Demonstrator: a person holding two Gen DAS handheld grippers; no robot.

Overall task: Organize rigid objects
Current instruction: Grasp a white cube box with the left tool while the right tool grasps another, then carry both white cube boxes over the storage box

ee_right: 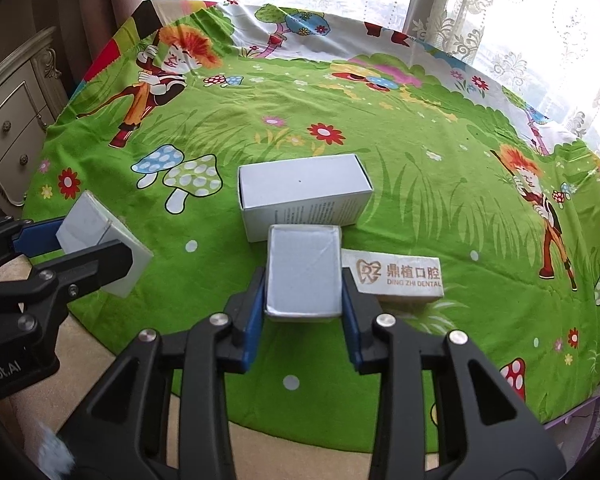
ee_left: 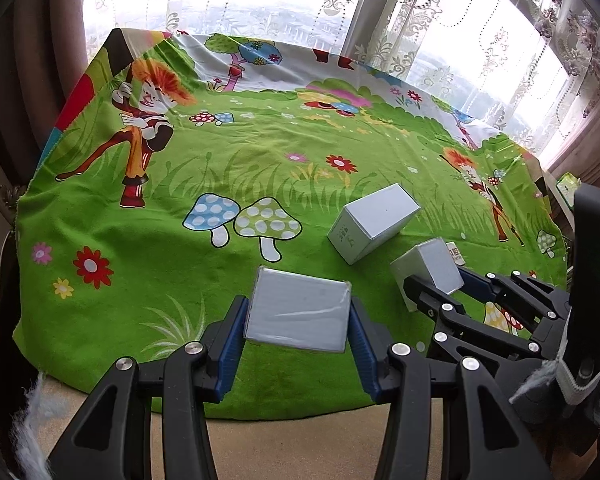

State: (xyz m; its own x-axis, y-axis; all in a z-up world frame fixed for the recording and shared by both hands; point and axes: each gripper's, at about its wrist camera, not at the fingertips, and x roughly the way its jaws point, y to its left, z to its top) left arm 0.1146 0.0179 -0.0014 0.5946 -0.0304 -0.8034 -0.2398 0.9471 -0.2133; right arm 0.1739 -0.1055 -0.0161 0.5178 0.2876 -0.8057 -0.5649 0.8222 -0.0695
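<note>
Left gripper (ee_left: pixel 298 320), mine, pinches a flat grey box (ee_left: pixel 298 314) across its two short sides, both blue pads (ee_left: pixel 236 328) flat against the cardboard. I judge this box to be carried clear of the green cartoon tablecloth (ee_left: pixel 140 240), near the cloth's front edge, though contact underneath cannot be confirmed from either view.

Right gripper (ee_right: pixel 304 280), also mine, has its pads against both sides of a second small grey box (ee_right: pixel 304 270); I read this as a grip, with the jaws narrowed to the width of the box. That box sits just in front of a larger white carton (ee_right: pixel 304 192) lying on its long side, and just beside a cream block printed "DING ZHI DENTAL" (ee_right: pixel 396 276), which touches or nearly touches its right edge. The three appear gathered into one cluster, probably the intended tidy group, so the box in my left gripper likely belongs there next.

Both hands aim the grippers steeply down and forward over the near edge of the table, left of the cluster and right upon it, well apart from each other. Lace curtains (ee_left: pixel 420 8) and a bright window close the far side.
</note>
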